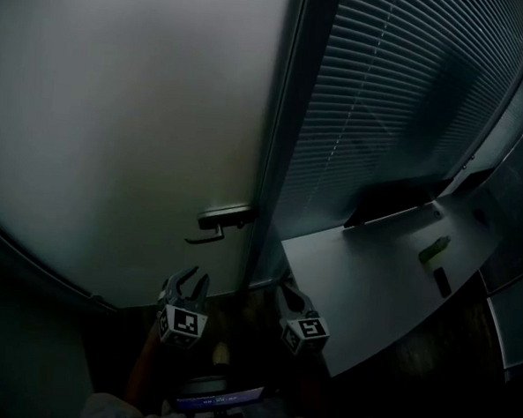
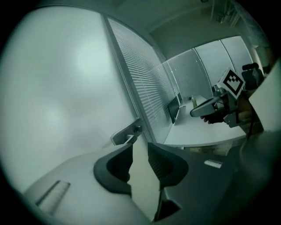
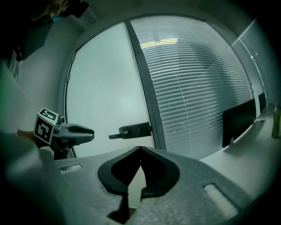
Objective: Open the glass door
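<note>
1. The frosted glass door fills your left, with its lever handle at the right edge, beside the frame.
2. Your left gripper is low, below the handle and clear of it. Its fingers are slightly parted and hold nothing.
3. Your right gripper is beside it, fingers closed tip to tip and empty.
4. The table stands to the right, under the blinds.

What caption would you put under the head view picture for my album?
Left tool open and right tool shut, both short of the lever handle on the glass door.

Desk right of glass door
</note>
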`<state>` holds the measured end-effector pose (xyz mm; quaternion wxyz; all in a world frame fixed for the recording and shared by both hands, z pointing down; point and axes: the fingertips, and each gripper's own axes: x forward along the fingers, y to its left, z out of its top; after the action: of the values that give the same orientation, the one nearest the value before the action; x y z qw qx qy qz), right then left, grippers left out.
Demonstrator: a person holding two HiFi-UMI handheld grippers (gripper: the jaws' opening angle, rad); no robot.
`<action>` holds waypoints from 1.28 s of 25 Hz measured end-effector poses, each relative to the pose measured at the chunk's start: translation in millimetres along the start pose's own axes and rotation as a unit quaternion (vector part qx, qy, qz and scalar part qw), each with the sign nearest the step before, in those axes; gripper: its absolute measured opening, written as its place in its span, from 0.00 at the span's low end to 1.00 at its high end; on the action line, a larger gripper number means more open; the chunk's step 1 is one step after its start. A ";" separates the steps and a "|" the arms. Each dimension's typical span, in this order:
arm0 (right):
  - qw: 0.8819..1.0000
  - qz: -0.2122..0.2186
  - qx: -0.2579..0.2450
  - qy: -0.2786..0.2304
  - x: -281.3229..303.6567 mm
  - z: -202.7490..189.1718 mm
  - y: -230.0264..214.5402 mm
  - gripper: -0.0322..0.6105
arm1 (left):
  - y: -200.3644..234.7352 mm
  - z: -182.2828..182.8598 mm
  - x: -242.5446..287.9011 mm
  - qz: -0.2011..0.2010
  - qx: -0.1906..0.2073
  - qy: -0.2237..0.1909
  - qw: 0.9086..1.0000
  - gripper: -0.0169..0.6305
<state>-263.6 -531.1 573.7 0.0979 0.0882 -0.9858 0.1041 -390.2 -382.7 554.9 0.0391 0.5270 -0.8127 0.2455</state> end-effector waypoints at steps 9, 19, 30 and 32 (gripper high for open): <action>0.999 -0.038 0.007 -0.005 18.5 -8.8 -17.2 0.05 | 38.0 -0.5 49.2 -0.008 0.175 0.019 0.984 0.41; 0.996 -0.081 0.027 0.005 14.9 -16.2 -34.8 0.05 | 34.4 -21.1 97.0 -0.065 0.291 0.061 0.952 0.55; 0.994 -0.106 0.021 0.013 13.3 -19.1 -46.8 0.05 | 36.9 -32.6 124.0 -0.069 0.347 0.093 0.931 0.46; 0.994 -0.108 0.025 0.012 14.6 -18.8 -48.1 0.05 | 37.1 -32.9 127.3 -0.067 0.352 0.097 0.929 0.39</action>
<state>-265.0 -575.4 603.9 0.1181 0.1952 -0.9664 0.1181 -485.2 -462.8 611.4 -0.0534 0.5341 -0.6290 0.5624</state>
